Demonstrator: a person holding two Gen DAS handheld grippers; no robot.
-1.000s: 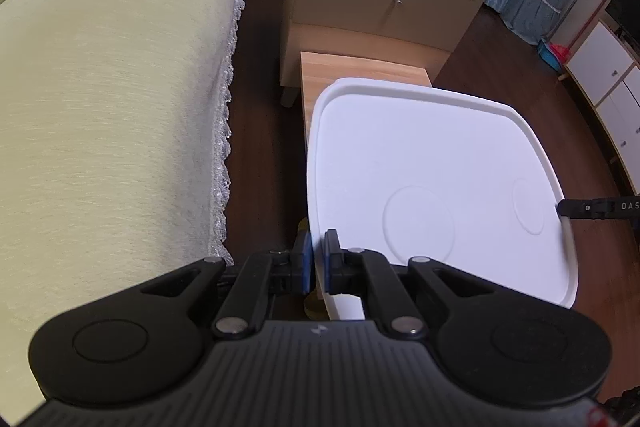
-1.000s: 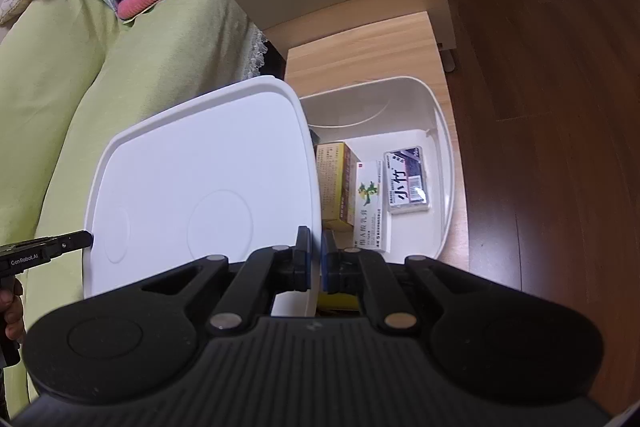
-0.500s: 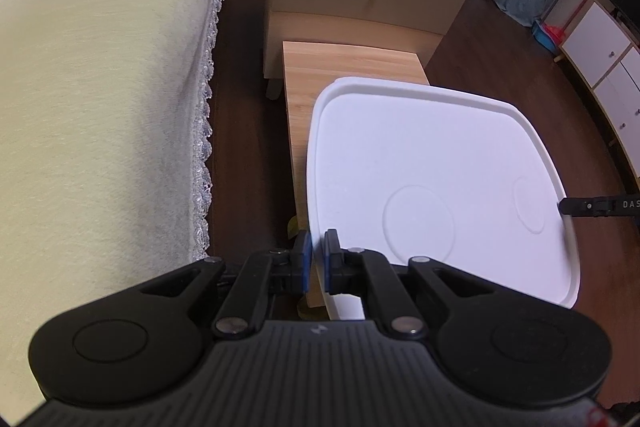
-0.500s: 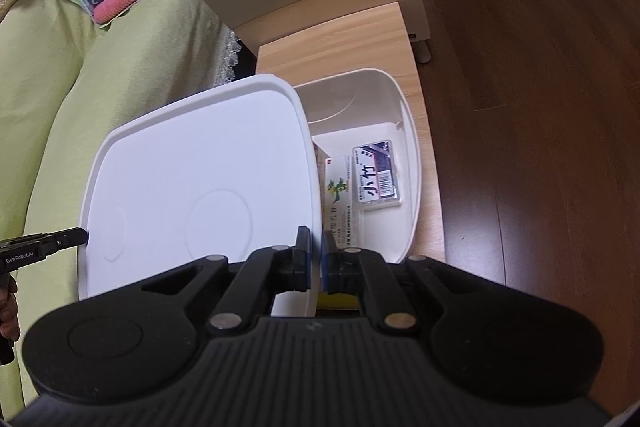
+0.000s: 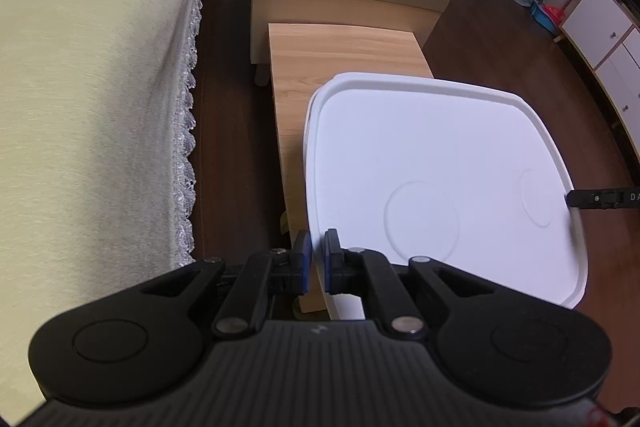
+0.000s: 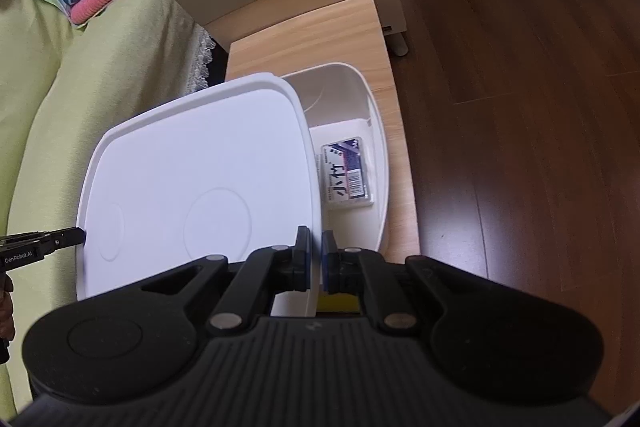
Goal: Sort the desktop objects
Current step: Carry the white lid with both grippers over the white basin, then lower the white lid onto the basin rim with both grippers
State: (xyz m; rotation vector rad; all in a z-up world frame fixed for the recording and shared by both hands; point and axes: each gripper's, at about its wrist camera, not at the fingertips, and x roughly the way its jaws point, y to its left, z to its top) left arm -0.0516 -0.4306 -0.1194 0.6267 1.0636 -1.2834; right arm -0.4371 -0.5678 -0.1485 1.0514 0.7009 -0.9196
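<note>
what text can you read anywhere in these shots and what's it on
"GenRobot.AI": on the left gripper, seen at the right wrist view's edge.
"小竹": on the small box in the bin; its finer print is too small to read.
"DA", cut off: on the right gripper in the left wrist view.

Tabletop (image 6: pixel 304 39): narrow, light wood grain, set over a dark wooden floor (image 6: pixel 520 107) beside a bed. One white plastic bin (image 6: pixel 374 131) is carried directly on it. The far end of the tabletop is left bare.
</note>
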